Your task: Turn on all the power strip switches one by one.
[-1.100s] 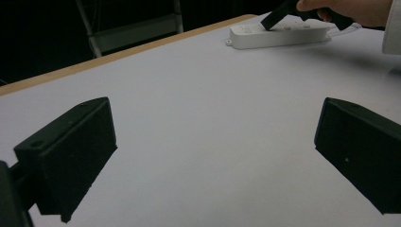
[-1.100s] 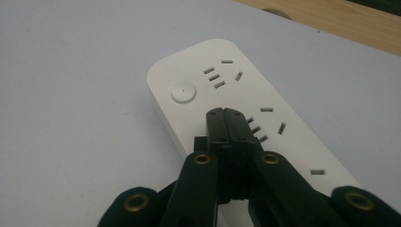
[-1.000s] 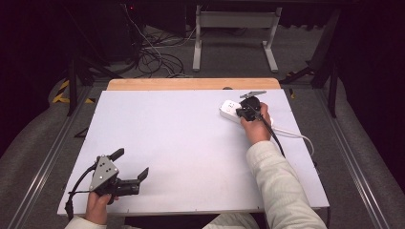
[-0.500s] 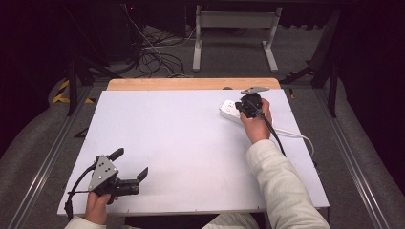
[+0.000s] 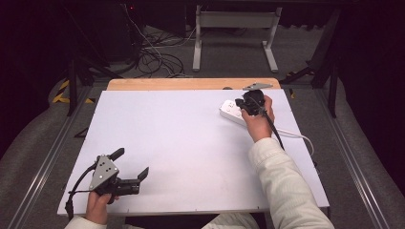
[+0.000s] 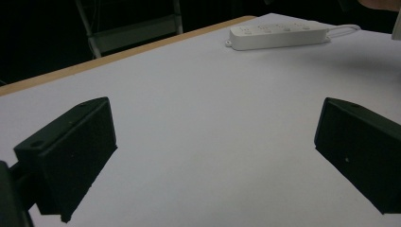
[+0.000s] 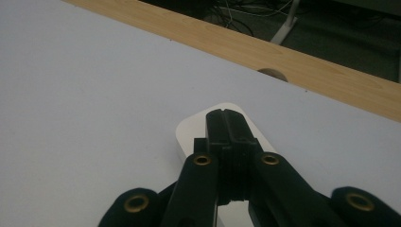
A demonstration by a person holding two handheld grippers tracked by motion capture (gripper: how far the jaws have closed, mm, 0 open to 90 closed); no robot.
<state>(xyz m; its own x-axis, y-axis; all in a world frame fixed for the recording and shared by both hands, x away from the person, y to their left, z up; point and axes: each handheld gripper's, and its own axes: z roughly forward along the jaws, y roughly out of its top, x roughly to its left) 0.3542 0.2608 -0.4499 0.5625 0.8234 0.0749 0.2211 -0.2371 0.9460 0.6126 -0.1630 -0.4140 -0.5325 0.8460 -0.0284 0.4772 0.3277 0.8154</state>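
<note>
A: Where is the power strip (image 5: 233,112)?

B: Far right area of the white table (image 5: 181,143), near the wooden edge, lying flat; its cable runs off right.

A: Right gripper (image 7: 226,124)?

B: The 2 jaws are pressed together, tips over the strip's end; contact cannot be told.

A: Left gripper (image 5: 130,163)?

B: Jaws spread wide, nothing between them, near the table's front left corner.

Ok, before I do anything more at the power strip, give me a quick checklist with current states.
1. Right gripper jaws shut with nothing between them: ok.
2. Right gripper over the end of the power strip: ok.
3. Tips touching the strip: cannot tell.
4. Left gripper open and apart from the strip, low over the table: ok.
5. Strip's cord trails off to the right, not across the work area: ok.
</note>
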